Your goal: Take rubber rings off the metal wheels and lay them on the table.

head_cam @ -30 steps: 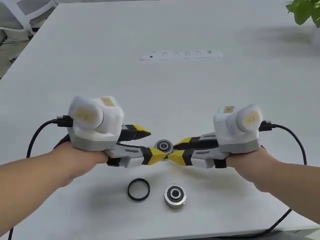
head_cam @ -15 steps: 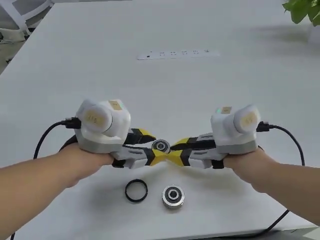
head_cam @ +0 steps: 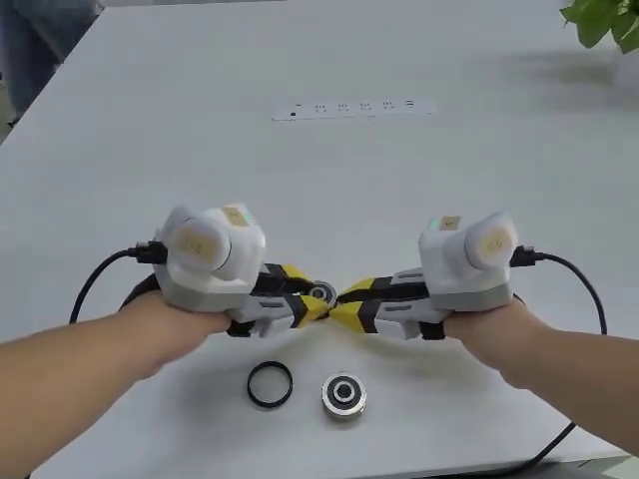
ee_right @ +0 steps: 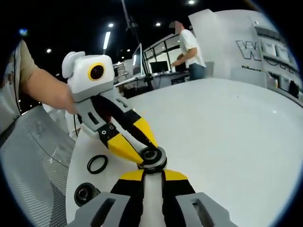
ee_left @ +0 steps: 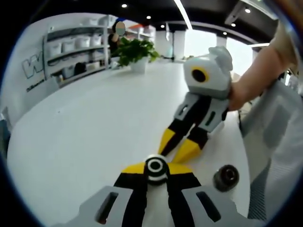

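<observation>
- The wheel (head_cam: 319, 292) is held up just over the bench (head_cam: 449, 150), between the two grippers. Its dark ring (ee_right: 163, 160) seems to be still on.
- I think the ring is soft, light and stretchy. The wheel is hard, smooth metal and may slip. Best to pinch the ring at its edge and peel it off while the wheel is gripped tight.
- The left gripper (ee_left: 156, 170) has its jaws clenched on the wheel.
- The right gripper (ee_right: 151, 174) has its jaws almost together at the wheel's rim. I cannot tell if they pinch anything.
- There are two wheels: the held one and a bare wheel (head_cam: 343, 393) on the bench. One loose ring (head_cam: 270, 384) lies just beside it.
</observation>
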Motion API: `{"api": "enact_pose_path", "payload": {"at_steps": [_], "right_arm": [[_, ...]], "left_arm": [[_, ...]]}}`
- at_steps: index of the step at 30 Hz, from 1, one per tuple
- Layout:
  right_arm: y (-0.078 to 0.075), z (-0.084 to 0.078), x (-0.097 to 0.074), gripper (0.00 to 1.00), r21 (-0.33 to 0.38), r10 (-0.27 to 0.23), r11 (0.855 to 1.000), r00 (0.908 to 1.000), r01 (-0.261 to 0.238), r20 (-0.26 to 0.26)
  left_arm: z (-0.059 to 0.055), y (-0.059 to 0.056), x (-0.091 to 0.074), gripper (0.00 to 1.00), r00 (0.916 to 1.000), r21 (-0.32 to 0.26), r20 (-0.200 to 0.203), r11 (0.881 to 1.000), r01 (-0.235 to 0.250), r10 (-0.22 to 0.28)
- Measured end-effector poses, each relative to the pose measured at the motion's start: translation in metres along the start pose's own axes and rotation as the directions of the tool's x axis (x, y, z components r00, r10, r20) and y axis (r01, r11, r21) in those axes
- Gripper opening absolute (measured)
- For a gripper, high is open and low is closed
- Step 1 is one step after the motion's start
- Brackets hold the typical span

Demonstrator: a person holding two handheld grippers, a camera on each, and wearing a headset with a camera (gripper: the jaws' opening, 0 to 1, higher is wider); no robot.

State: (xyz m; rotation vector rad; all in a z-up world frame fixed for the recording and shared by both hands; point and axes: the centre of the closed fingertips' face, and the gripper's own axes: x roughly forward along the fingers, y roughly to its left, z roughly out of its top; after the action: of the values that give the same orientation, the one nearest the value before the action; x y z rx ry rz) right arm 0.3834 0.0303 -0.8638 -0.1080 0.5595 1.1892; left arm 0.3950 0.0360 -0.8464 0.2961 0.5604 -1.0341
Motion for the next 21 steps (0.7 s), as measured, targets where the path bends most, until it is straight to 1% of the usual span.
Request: {"api": "enact_pose_path", "payload": {"at_steps": [1,4,10,13,16,21], "right_arm": [[-0.0001,0.0001,0.0001,0.1,-0.002,-0.002,1.0,1.0,0.002,0.002],[0.0002,0.0,0.0001,0.1,-0.003,-0.005,1.0,1.0,0.005,0.002],[0.0014,0.0,0.0008,0.1,-0.026,-0.026,0.999,0.9996,0.026,-0.014],[0.0001,-0.001,0.0005,0.09,-0.011,-0.036,0.999,0.9992,0.036,-0.017],[0.0007,-0.001,0.0008,0.08,-0.013,-0.046,0.999,0.9987,0.046,-0.021],[-0.0001,-0.0014,0.0008,0.07,0.011,-0.061,0.998,0.9977,0.061,-0.03]], "left_arm": [[0.0,0.0014,0.0003,0.14,0.9999,-0.005,0.001,1.0,-0.01,0.01],[-0.0003,0.0012,-0.0001,0.14,0.9999,0.01,0.002,1.0,-0.017,0.017],[-0.0007,0.0016,-0.0013,0.14,0.9992,-0.007,0.013,0.999,-0.037,0.037],[-0.001,0.0019,-0.0008,0.14,0.9986,-0.011,0.016,0.999,-0.05,0.05],[-0.001,0.0024,-0.0005,0.14,0.9983,-0.009,0.016,0.998,-0.056,0.057],[-0.001,0.0023,0.0,0.14,0.9972,-0.008,0.018,0.997,-0.072,0.073]]}}
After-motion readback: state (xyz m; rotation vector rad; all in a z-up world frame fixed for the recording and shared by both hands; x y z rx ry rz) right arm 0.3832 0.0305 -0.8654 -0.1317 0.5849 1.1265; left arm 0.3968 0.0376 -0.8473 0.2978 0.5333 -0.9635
